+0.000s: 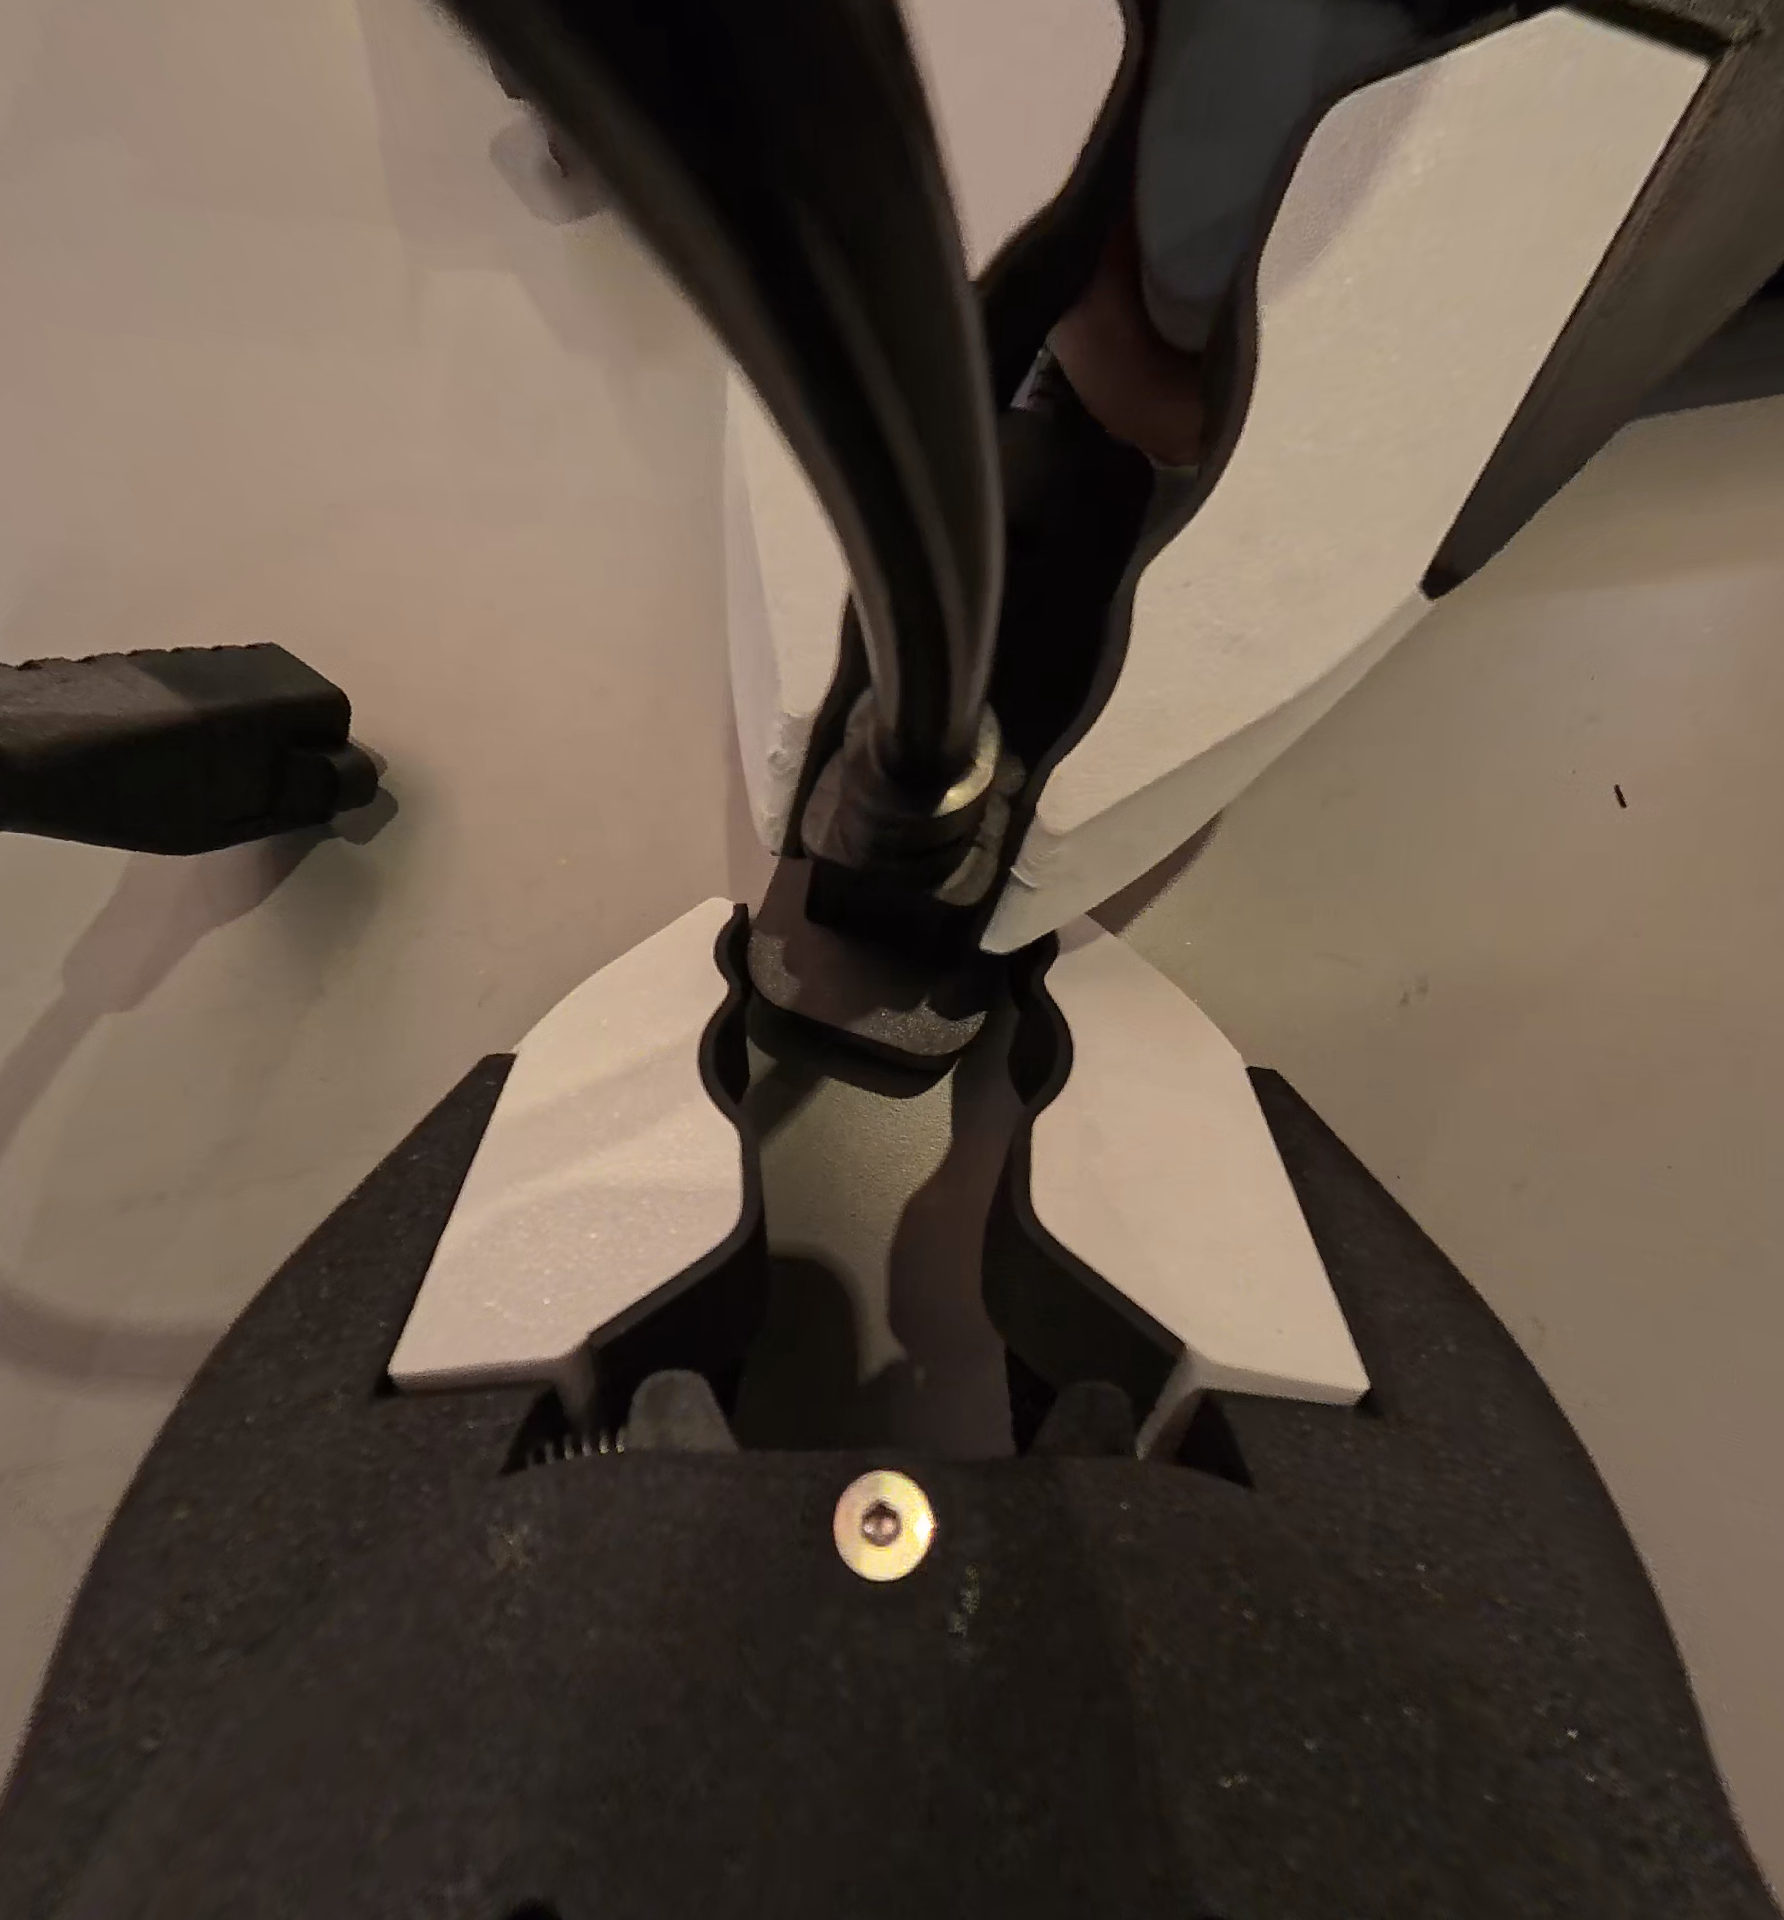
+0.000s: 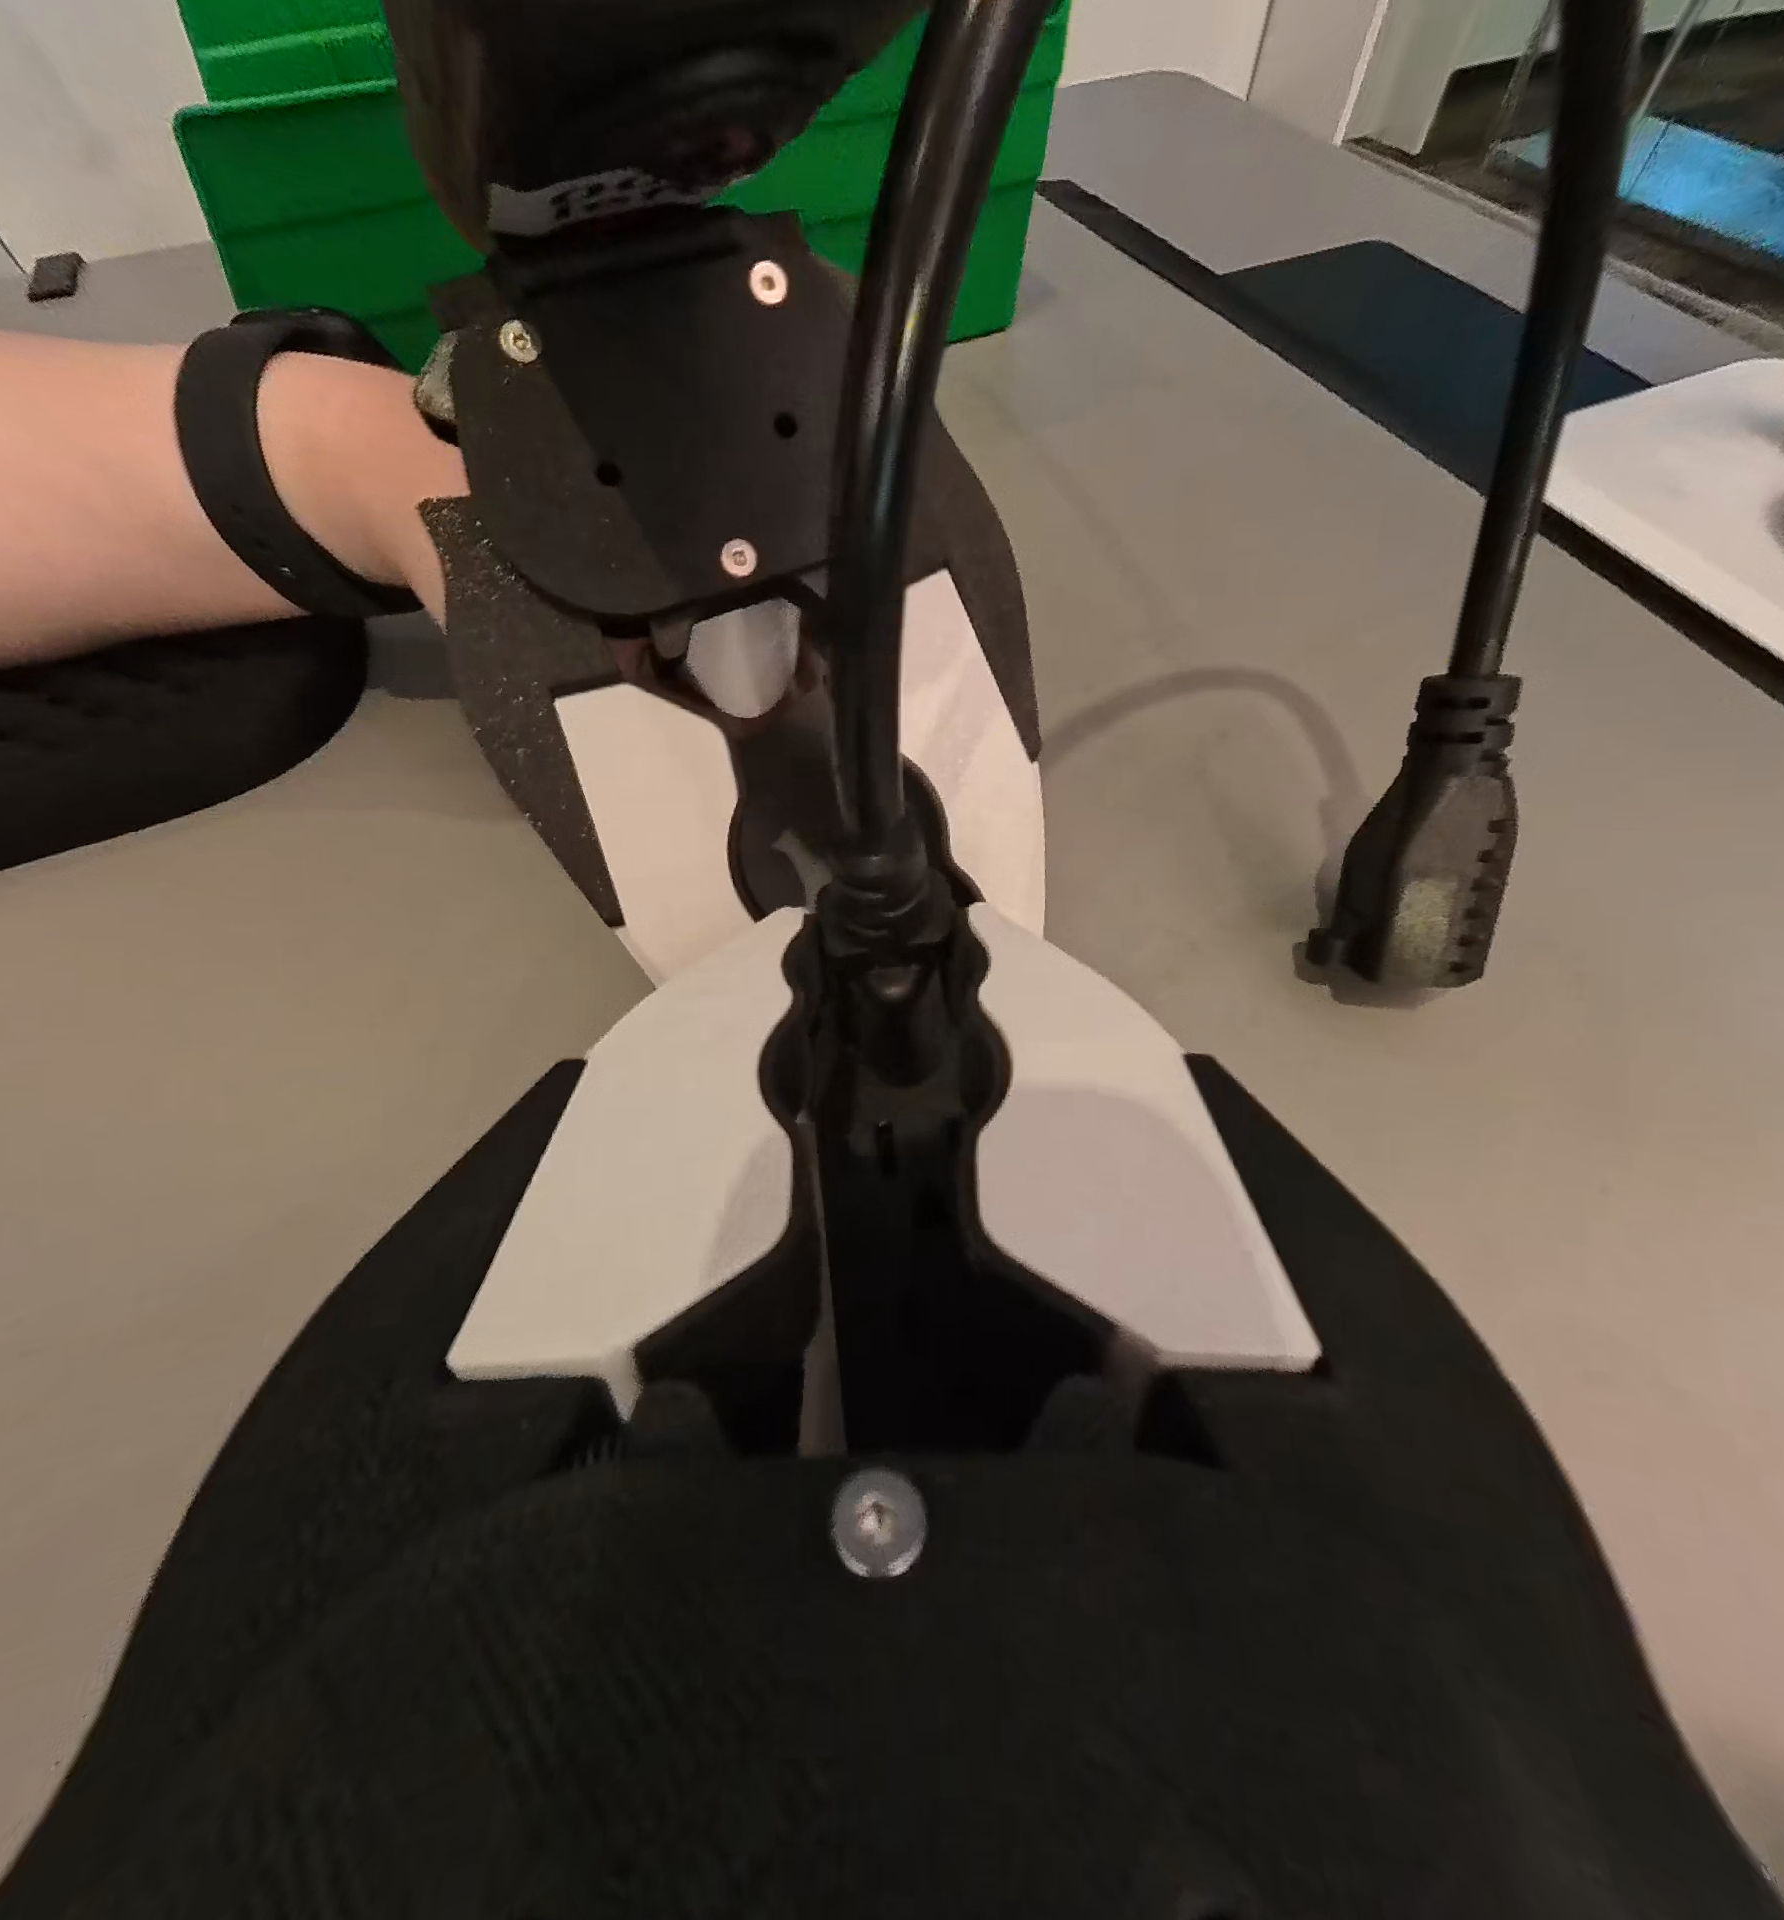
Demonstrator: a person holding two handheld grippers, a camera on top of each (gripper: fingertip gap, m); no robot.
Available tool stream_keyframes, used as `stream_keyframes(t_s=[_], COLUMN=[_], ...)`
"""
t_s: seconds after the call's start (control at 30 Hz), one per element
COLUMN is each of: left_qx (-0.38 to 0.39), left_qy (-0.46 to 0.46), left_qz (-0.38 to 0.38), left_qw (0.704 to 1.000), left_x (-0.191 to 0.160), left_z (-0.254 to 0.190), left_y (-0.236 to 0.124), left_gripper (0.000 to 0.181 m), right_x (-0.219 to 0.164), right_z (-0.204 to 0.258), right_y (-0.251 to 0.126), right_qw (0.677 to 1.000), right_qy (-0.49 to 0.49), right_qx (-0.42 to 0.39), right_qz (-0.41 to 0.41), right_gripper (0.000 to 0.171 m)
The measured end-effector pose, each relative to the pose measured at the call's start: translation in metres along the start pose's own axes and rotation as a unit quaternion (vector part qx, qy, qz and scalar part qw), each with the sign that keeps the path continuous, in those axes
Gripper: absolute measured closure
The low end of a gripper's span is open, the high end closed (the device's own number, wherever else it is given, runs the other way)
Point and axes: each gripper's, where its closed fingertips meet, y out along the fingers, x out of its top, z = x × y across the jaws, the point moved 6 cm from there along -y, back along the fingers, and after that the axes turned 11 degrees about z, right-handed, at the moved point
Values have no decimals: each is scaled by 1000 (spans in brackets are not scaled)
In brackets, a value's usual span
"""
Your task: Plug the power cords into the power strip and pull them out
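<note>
A black plug with its thick black cord is held between both grippers just above the grey table. My left gripper is shut on the plug's body. My right gripper is shut on the same plug at the ribbed cord end, and the cord rises from there. The grippers meet tip to tip: the right gripper enters the left wrist view from the upper right, and the left gripper faces the right wrist view. A second black plug lies loose on the table. I see no power strip.
The second plug also lies at the left in the left wrist view. A hand with a black wristband holds the left gripper. A green crate stands behind, a black mat lies at the left, and a white board lies at the right. My hands' fingertips stand some 4 centimeters from each other.
</note>
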Motion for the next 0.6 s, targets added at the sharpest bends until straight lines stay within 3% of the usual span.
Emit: stream_keyframes(t_s=[0.6], left_qx=[2], left_qy=[-3], left_qz=[2], left_qw=[1000], left_x=[0], left_z=[-2], left_y=[0], left_gripper=[134], right_x=[-2], right_z=[2], right_y=[-1], right_qw=[1000], right_qy=[6], right_qx=[-6], right_qz=[2], right_gripper=[147])
